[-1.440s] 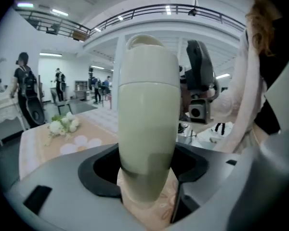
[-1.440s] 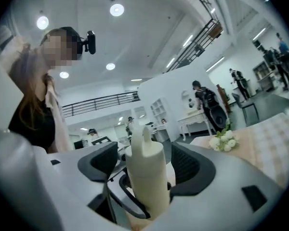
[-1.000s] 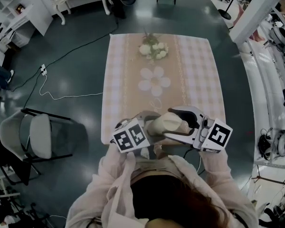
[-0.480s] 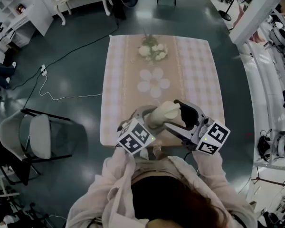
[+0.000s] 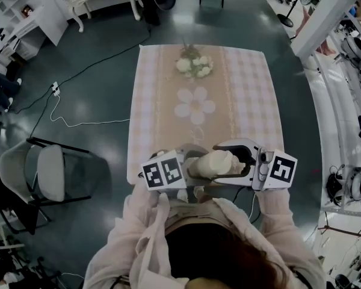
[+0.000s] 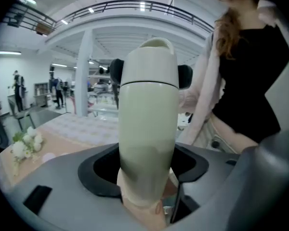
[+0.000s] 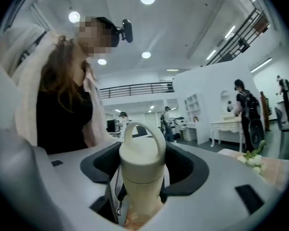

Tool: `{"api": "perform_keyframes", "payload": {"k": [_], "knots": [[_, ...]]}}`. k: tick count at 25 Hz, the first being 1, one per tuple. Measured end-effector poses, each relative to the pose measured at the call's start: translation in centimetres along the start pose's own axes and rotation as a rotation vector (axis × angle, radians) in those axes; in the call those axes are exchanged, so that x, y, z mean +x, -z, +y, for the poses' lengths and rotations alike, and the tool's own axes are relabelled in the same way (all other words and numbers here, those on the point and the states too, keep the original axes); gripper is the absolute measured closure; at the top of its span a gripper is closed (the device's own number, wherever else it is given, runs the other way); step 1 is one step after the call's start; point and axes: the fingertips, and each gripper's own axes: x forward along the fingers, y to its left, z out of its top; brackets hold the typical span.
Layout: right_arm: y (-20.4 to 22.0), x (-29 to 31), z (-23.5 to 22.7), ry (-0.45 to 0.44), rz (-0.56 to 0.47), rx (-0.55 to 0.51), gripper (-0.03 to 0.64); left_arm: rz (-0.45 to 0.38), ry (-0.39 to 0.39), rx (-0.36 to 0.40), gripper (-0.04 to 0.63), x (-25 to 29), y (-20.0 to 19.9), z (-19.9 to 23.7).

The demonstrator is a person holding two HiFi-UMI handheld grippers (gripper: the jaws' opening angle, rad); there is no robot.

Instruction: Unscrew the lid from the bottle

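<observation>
Here, you held the bottle (image 6: pixel 149 129) roughly upright, close against your body, over the near edge of the table (image 5: pixel 253 101). Your left gripper (image 6: pixel 147 177) was clamped on its lower body. The jaws of your right gripper (image 7: pixel 142 170) were closing on the lid (image 7: pixel 140 160), which sat between them. The lid was on, so I could not tell the contents. Beyond, bare tabletop ran to a flower-shaped mat (image 5: pixel 194 104) at mid-table and a bouquet (image 5: pixel 194 64) near the far edge. Floor (image 5: pixel 96 71) lay to both sides, and a chair (image 5: pixel 48 173) stood well off to your left.
</observation>
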Motion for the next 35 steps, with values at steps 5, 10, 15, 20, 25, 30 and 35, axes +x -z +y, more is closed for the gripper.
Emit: {"api": "perform_keyframes", "payload": {"k": [5,10,15,20,25,30,35], "knots": [[0.0,-0.1,0.0,-0.038,0.002,0.01,0.314,-0.027,0.043,0.013,0.279,0.1,-0.3,-0.2],[0.6,-1.4,-3.4,0.315,-0.036,0.139,0.201,-0.078,-0.278,-0.114,0.279,-0.2,-0.2,4.0],[0.5,-1.8,-4.7,0.508,-0.097,0.194,0.321,-0.058,-0.355,-0.123,0.279,0.5,0.1,4.4],[-0.2,-1.1,-2.0,0.278,-0.037,0.075,0.316,-0.017,-0.2,-0.049,0.279,0.5,0.0,2.1],[-3.0,-0.2,2.3,-0.078,-0.056,-0.012,0.316,-0.043,0.161,0.076,0.279,-0.3,-1.8,-2.5],[-3.6,-0.7,0.7,0.024,-0.099,-0.003,0.306,-0.108,0.077,0.051,0.279,-0.6,-2.8,-1.1],[-2.6,-2.2,-2.6,0.321,-0.13,0.083,0.232,-0.097,-0.272,-0.044,0.279,-0.8,-2.6,3.6]]}}
